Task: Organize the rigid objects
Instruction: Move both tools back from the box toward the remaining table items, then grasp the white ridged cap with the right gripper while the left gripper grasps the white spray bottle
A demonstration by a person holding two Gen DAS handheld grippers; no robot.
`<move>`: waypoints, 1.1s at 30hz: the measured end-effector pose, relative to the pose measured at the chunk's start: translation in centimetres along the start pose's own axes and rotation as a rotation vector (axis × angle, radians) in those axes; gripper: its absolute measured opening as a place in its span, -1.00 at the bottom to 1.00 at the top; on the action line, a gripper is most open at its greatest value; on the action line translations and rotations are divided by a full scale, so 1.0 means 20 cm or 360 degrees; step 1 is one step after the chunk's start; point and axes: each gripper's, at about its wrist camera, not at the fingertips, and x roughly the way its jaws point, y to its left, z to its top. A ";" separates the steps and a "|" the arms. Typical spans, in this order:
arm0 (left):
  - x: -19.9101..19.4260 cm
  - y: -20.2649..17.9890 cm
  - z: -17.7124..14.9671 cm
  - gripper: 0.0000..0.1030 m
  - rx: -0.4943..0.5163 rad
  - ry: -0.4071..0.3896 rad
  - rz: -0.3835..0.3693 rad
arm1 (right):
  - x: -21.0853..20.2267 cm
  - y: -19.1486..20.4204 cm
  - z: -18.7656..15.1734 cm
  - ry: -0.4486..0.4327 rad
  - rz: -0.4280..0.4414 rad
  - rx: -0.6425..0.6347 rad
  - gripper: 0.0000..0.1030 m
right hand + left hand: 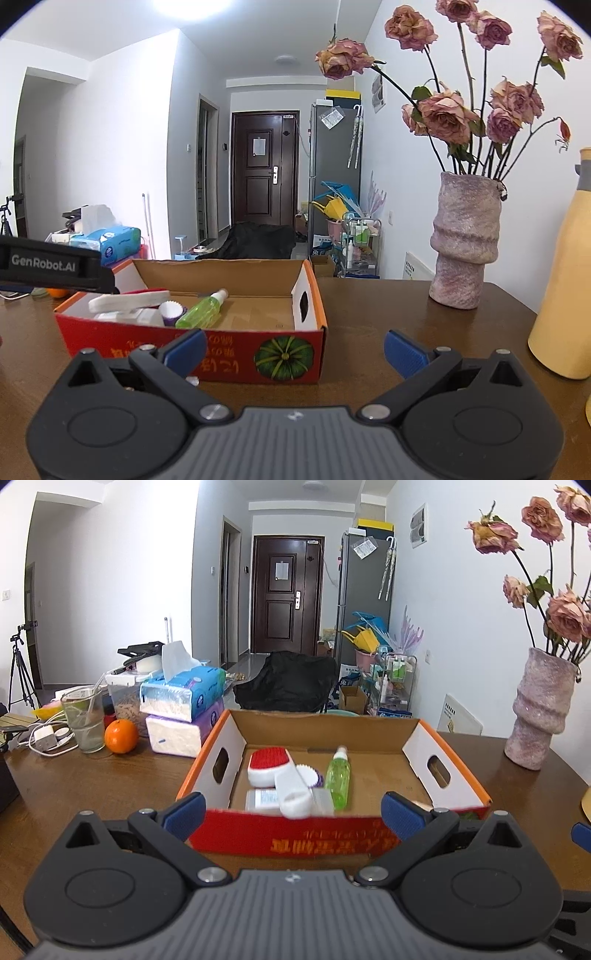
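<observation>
Left wrist view: the left gripper point(293, 814) hangs before the near wall of the box point(295, 836), its blue-padded fingers point(184, 814) spread wide and holding nothing. The box stands open on the table point(92, 786), toward its middle. Seen from above, its contents crowd the left half of the floor: a red-and-white brush point(267, 766), a white handle point(293, 794) lying over a clear case point(262, 799), a purple-and-white cup point(310, 775) and a green bottle point(339, 777) lying lengthwise. The right half of the floor is bare cardboard. Off the box's left side stand tissue packs point(184, 709), an orange point(121, 736) and a glass point(84, 722); a vase point(537, 709) stands near the table's far right edge.

Right wrist view: the right gripper point(295, 350) is likewise wide open and empty, off the box's point(192, 343) near right corner. This lower angle shows the pumpkin print point(283, 356) on the box front and a yellow jug point(565, 277) at the table's right edge. The left gripper's body point(51, 264) crosses the frame's left.
</observation>
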 end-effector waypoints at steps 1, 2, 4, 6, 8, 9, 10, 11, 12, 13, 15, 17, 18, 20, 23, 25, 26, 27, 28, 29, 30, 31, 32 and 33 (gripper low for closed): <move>-0.01 0.00 -0.01 1.00 0.0004 0.0004 -0.0001 | -0.02 0.00 -0.01 0.0004 -0.0004 0.0001 1.00; -0.02 -0.01 -0.02 1.00 0.0009 0.0007 -0.0001 | -0.03 0.00 -0.02 0.0010 -0.0004 -0.0001 1.00; -0.05 -0.01 -0.05 1.00 0.0020 0.0013 -0.0004 | -0.06 -0.01 -0.04 0.0026 -0.0004 -0.0005 1.00; -0.07 -0.02 -0.08 1.00 0.0025 0.0024 -0.0010 | -0.08 -0.01 -0.06 0.0044 -0.0005 -0.0006 1.00; -0.09 -0.02 -0.11 1.00 0.0030 0.0037 -0.0012 | -0.10 -0.02 -0.09 0.0081 -0.0012 0.0001 1.00; -0.09 -0.03 -0.12 1.00 0.0033 0.0043 -0.0012 | -0.10 -0.03 -0.11 0.0096 -0.0012 0.0012 1.00; -0.10 -0.03 -0.14 1.00 0.0035 0.0050 -0.0012 | -0.10 -0.04 -0.12 0.0108 -0.0015 0.0022 1.00; -0.10 -0.03 -0.15 1.00 0.0038 0.0057 -0.0010 | -0.11 -0.05 -0.13 0.0122 -0.0021 0.0029 1.00; -0.11 -0.03 -0.17 1.00 0.0040 0.0063 -0.0009 | -0.11 -0.06 -0.14 0.0134 -0.0028 0.0034 1.00; -0.11 -0.03 -0.18 1.00 0.0044 0.0071 -0.0007 | -0.11 -0.07 -0.15 0.0143 -0.0038 0.0040 1.00; -0.11 -0.04 -0.21 1.00 0.0049 0.0090 -0.0006 | -0.11 -0.08 -0.17 0.0160 -0.0041 0.0047 1.00; -0.11 -0.04 -0.23 1.00 0.0055 0.0112 -0.0001 | -0.12 -0.08 -0.19 0.0180 -0.0032 0.0044 1.00; -0.11 -0.04 -0.25 1.00 0.0057 0.0121 0.0001 | -0.12 -0.09 -0.20 0.0191 -0.0027 0.0039 1.00; -0.10 -0.04 -0.27 1.00 0.0060 0.0136 0.0006 | -0.11 -0.09 -0.22 0.0213 -0.0014 0.0013 0.99; -0.09 -0.04 -0.29 1.00 0.0065 0.0163 0.0014 | -0.10 -0.08 -0.24 0.0236 -0.0027 -0.0045 0.92; -0.08 -0.05 -0.30 1.00 0.0067 0.0181 0.0023 | -0.09 -0.08 -0.25 0.0255 -0.0013 -0.0071 0.85; -0.07 -0.05 -0.31 1.00 0.0068 0.0190 0.0027 | -0.08 -0.09 -0.26 0.0263 0.0002 -0.0081 0.85; -0.06 -0.05 -0.31 1.00 0.0071 0.0200 0.0035 | -0.07 -0.09 -0.26 0.0268 0.0015 -0.0090 0.84; -0.06 -0.06 -0.32 1.00 0.0076 0.0208 0.0045 | -0.05 -0.10 -0.26 0.0276 0.0021 -0.0107 0.83; -0.05 -0.06 -0.32 1.00 0.0081 0.0216 0.0054 | -0.04 -0.10 -0.27 0.0285 0.0020 -0.0123 0.79; -0.04 -0.06 -0.33 1.00 0.0087 0.0226 0.0060 | -0.02 -0.11 -0.27 0.0296 0.0019 -0.0136 0.76; -0.03 -0.07 -0.33 1.00 0.0092 0.0235 0.0065 | 0.00 -0.12 -0.28 0.0312 0.0029 -0.0143 0.70; -0.02 -0.07 -0.34 1.00 0.0096 0.0247 0.0071 | 0.01 -0.13 -0.28 0.0328 0.0044 -0.0144 0.67; 0.00 -0.08 -0.34 1.00 0.0100 0.0262 0.0078 | 0.03 -0.13 -0.28 0.0342 0.0060 -0.0140 0.65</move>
